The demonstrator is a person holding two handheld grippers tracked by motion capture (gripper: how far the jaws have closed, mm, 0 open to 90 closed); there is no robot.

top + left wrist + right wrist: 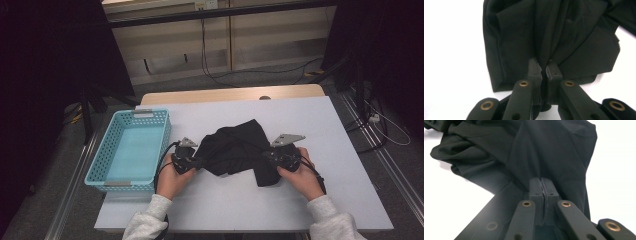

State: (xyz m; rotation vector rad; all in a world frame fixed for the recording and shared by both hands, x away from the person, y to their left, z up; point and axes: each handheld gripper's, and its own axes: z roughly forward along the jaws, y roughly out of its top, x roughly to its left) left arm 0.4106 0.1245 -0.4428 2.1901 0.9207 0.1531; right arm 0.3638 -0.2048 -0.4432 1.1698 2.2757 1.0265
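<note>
Centrally on the white worktop (325, 130) lies a crumpled black garment (235, 150), possibly trousers, though the folds hide its cut. A person's left tongs (199, 161) pinch its left edge; in the left gripper view the jaws sit nearly closed with a fold of cloth (554, 32) caught between them. The right tongs (268, 155) are pressed together on the right edge. A turquoise perforated basket (165, 145) stands just left of the garment, apart from it. The fabric looks light, soft and limp, so it will likely sag and drape; hems and edges seem the surest holds.
</note>
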